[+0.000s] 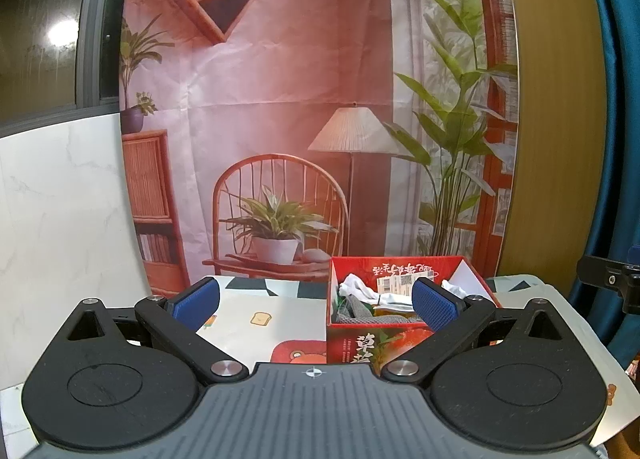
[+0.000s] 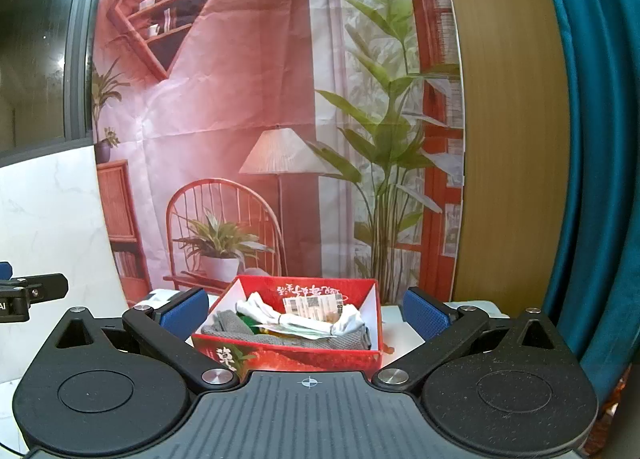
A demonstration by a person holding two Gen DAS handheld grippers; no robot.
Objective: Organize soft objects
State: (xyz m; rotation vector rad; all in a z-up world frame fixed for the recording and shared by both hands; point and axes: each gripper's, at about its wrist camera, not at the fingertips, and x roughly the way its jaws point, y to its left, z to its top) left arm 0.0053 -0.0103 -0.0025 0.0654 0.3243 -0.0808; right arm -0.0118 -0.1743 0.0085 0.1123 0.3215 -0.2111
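The red box point(image 2: 288, 355) stands on the table point(image 1: 256, 311), with white socks point(image 2: 300, 319) and grey cloth point(image 2: 320, 341) inside it. Both the left gripper point(image 1: 316, 301) and the right gripper point(image 2: 306, 309) are wide open and empty. The socks look light and limp; pinch a thick fold near the box's middle.

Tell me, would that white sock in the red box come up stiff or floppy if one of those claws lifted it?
Probably floppy: the white sock lies crumpled and draped over the grey cloth in the red box. It looks light and thin, so its ends would likely dangle. It may snag or drag its neighbours, since they seem tangled.
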